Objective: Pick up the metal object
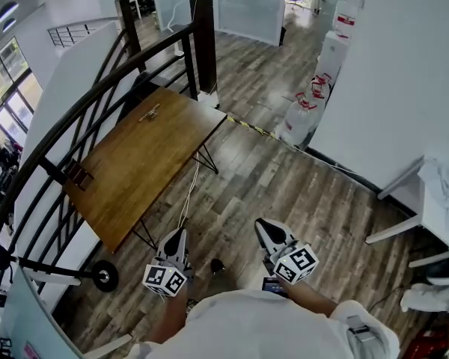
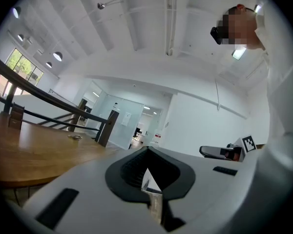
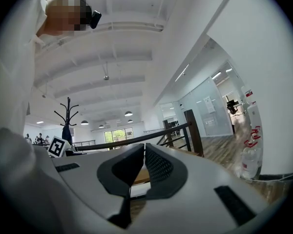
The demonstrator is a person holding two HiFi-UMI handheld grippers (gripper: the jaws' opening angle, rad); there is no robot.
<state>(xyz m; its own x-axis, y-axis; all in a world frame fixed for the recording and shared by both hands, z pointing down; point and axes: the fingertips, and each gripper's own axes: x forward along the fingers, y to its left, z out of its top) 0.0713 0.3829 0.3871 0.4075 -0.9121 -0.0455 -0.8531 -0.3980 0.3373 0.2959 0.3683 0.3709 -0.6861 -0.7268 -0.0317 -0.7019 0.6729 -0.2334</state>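
The metal object [image 1: 150,113] is small and pale and lies near the far end of the long wooden table [image 1: 135,170]. In the left gripper view the same metal object [image 2: 76,137] shows as a small glint on the tabletop [image 2: 34,150], far ahead. Both grippers are held low by the person's body, over the floor and short of the table's near end. The left gripper [image 1: 177,236] and the right gripper [image 1: 263,227] point forward. Each has its jaws together at the tips with nothing between them.
A black railing [image 1: 97,88] with a dark post [image 1: 203,40] runs along the table's far side. A small brown box [image 1: 80,175] stands on the table's left edge. Water bottles [image 1: 303,114] stand by the white wall, and a white table [image 1: 441,200] is at right.
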